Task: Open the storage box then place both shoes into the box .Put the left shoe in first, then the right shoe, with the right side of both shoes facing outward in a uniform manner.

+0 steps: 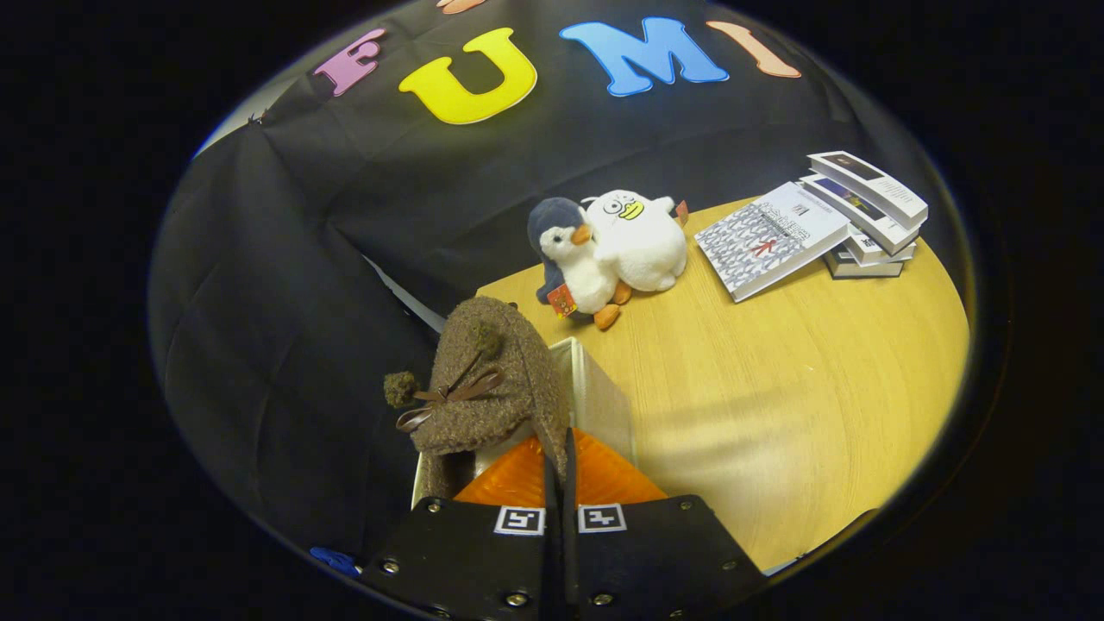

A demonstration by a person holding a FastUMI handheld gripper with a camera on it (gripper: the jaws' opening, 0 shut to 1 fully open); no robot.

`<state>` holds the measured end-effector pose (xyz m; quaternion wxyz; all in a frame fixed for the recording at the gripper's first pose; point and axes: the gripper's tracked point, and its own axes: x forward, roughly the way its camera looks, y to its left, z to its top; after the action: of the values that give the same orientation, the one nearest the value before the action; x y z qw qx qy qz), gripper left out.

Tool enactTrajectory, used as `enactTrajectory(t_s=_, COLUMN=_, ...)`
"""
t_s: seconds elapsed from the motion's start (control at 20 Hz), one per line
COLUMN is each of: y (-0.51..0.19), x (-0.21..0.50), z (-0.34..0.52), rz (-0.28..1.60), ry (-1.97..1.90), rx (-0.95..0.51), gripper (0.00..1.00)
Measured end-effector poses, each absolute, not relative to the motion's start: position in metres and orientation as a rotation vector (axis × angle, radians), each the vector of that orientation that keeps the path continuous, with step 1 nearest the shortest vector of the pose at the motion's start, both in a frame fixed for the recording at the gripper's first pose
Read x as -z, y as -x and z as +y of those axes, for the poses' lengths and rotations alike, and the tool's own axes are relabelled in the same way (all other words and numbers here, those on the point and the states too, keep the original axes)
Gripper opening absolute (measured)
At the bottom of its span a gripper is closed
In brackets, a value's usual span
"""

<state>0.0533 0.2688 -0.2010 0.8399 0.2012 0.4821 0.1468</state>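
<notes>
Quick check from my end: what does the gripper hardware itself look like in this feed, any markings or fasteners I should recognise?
The gripper shows two broad, flat black carriage plates side by side, each studded with small round silver screws near its corners. Each plate carries a small square white tag with a black coded pattern at its inner top corner. The two wedge-shaped fingers have ribbed faces. No cables are visible.

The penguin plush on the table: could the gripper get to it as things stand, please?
Probably not yet: the gripper is shut on the brown shoe over the storage box; beyond, bare table leads to the penguin plush.
</notes>
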Motion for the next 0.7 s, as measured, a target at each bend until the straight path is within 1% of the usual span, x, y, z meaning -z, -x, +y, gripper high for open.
enactTrajectory(t_s=0.35, y=-0.037, x=0.222, z=0.289, rz=1.048, ry=-0.374, rx=-0.298, gripper=0.01)
enactTrajectory(t_s=0.45, y=-0.042, x=0.214, z=0.288, rz=0.996, ry=-0.348, rx=-0.304, gripper=0.24)
enactTrajectory(t_s=0.6, y=-0.057, x=0.185, z=0.275, rz=0.867, ry=-0.248, rx=-0.317, gripper=0.98)
enactTrajectory(t_s=0.7, y=-0.062, x=0.163, z=0.271, rz=0.784, ry=-0.206, rx=-0.342, gripper=0.98)
